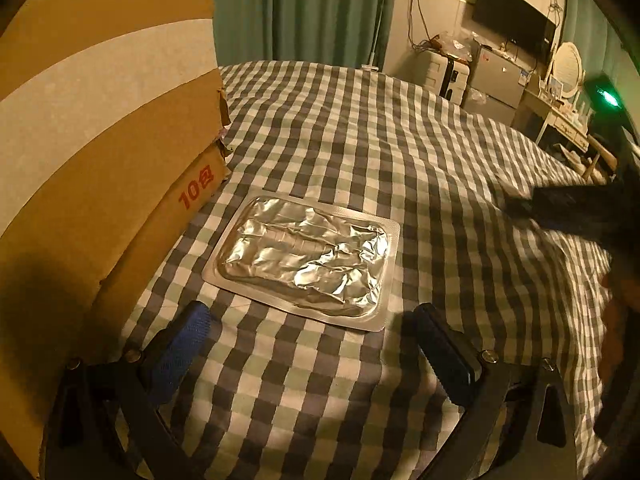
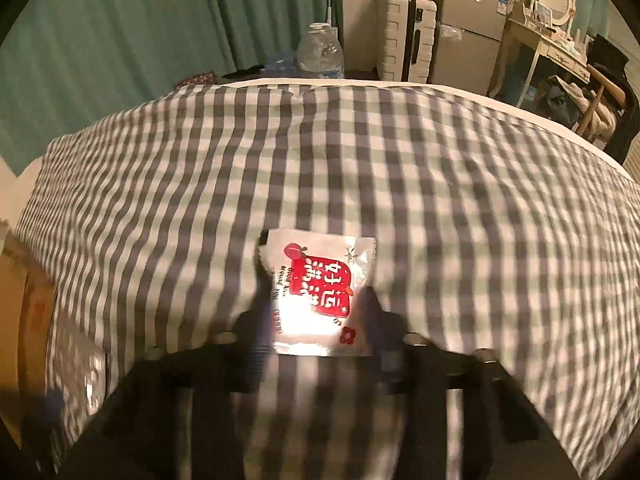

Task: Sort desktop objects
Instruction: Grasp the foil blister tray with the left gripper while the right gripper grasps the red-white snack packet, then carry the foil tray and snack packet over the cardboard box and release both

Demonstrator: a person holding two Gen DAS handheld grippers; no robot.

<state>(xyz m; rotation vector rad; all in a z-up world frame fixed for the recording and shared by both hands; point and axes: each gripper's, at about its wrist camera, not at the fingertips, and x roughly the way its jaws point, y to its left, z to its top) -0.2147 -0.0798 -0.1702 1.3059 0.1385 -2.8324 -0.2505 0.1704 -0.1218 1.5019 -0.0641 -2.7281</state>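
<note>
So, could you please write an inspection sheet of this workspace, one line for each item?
Surface: checked cloth covering a bed, wrinkled.
Job's things: foil pack lying flat beside the cardboard box; white and red sachet between the right gripper's fingers.
Clutter: nothing seen on the cloth besides these.
Grippers: left gripper open, short of the foil pack, apart from it; right gripper blurred, fingers at both sides of the sachet, contact cannot be told.
Cables: wires hanging on the far wall.
Surroundings: green curtain, water bottle, suitcase, small fridge, screen, dressing table.
</note>
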